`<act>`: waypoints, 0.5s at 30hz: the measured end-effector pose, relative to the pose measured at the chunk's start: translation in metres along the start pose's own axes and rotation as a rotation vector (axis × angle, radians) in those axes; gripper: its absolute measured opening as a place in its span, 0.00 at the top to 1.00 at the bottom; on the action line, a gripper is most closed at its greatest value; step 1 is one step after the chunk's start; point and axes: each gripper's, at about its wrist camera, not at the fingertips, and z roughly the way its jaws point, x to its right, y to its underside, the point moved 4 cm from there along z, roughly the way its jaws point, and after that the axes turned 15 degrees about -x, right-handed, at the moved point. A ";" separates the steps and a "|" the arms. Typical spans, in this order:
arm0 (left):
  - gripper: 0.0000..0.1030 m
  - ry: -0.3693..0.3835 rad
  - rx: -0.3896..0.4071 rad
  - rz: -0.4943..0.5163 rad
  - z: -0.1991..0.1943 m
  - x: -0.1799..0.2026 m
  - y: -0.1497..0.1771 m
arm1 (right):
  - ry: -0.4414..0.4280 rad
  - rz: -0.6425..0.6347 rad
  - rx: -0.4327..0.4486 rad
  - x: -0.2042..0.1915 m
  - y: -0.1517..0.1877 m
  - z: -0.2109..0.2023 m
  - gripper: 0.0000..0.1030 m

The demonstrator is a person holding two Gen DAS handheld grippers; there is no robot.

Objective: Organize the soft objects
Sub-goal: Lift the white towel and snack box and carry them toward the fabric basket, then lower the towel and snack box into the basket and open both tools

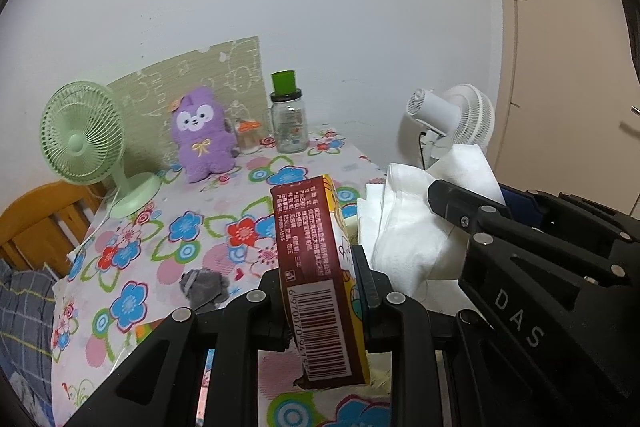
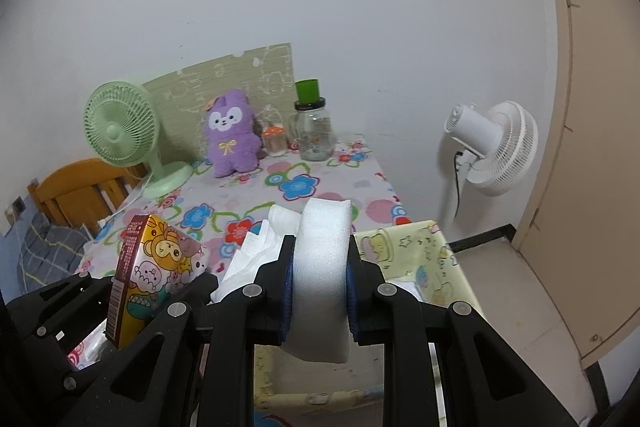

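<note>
My left gripper is shut on a brown and yellow cartoon tissue pack, held on edge with the barcode towards the camera. In the right wrist view the same pack sits in the left gripper at lower left. My right gripper is shut on a thick white foam pad, above a pale yellow cartoon-print box. The foam pad and right gripper show beside the pack. A purple plush toy stands at the back. A small grey soft item lies on the cloth.
The table wears a flowered cloth. A green desk fan stands at back left, a glass jar with a green lid and a small bottle by the wall. A white floor fan stands right of the table; a wooden bed frame left.
</note>
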 end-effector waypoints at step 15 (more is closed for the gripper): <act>0.77 0.032 -0.048 0.045 0.033 0.024 -0.014 | 0.043 0.050 -0.040 0.035 -0.003 0.022 0.77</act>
